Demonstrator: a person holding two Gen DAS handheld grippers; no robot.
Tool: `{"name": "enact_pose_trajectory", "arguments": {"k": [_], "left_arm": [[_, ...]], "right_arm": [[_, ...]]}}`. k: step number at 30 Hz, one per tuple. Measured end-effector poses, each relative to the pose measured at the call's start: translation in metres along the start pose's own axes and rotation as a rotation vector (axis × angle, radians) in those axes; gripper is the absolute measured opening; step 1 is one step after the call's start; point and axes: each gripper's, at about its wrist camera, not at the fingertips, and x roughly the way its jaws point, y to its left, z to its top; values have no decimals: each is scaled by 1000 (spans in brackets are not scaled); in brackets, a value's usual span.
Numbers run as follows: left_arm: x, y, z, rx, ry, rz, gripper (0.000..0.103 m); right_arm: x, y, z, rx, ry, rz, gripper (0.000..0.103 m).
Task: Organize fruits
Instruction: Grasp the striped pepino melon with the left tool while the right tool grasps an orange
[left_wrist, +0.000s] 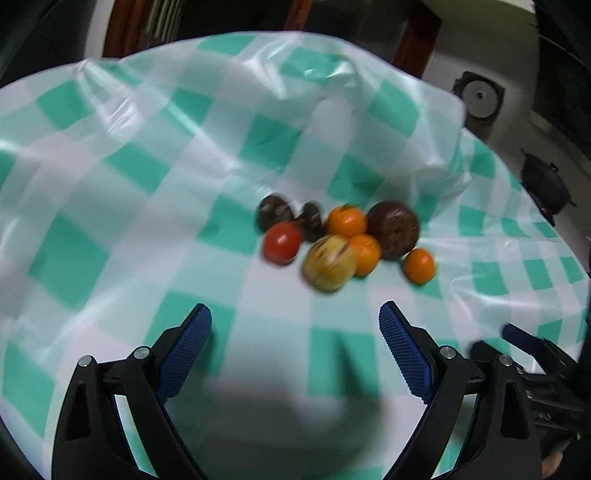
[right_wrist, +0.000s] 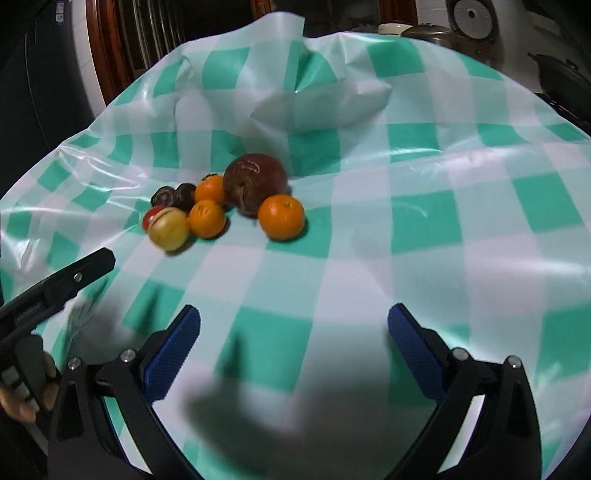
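Observation:
A small pile of fruit lies on the green-and-white checked cloth (left_wrist: 147, 177). It holds a red tomato (left_wrist: 281, 243), a yellow striped fruit (left_wrist: 328, 263), three oranges (left_wrist: 418, 266), a large dark brown fruit (left_wrist: 393, 229) and two small dark fruits (left_wrist: 274, 212). My left gripper (left_wrist: 295, 325) stands open short of the pile, nothing between its fingers. The right wrist view shows the same pile to the upper left: the yellow fruit (right_wrist: 169, 229), an orange (right_wrist: 281, 217), the brown fruit (right_wrist: 255, 182). My right gripper (right_wrist: 294, 323) is open and empty over bare cloth. The left gripper's finger (right_wrist: 79, 271) pokes in at the left edge.
The plastic cloth is crumpled into a raised fold (right_wrist: 317, 99) behind the fruit. A dark pot (left_wrist: 546, 184) and a round appliance (left_wrist: 480, 98) stand beyond the table's right edge. Wooden furniture (right_wrist: 107, 48) is behind. A hand (right_wrist: 22, 402) grips the left tool's handle.

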Motion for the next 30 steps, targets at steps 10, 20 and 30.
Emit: {"name": "enact_pose_trajectory", "arguments": {"k": [10,20,30], "left_arm": [[3,1,-1,-3,12,-57,89],[4,3,0,-11,15,-57,89],[40,-9,17,17,104,-4,88]], "right_arm": [[69,3,59,-58,119,100,87],[90,18,69,-157,125,43,43],[73,-10,65,31,2,172,43]]}}
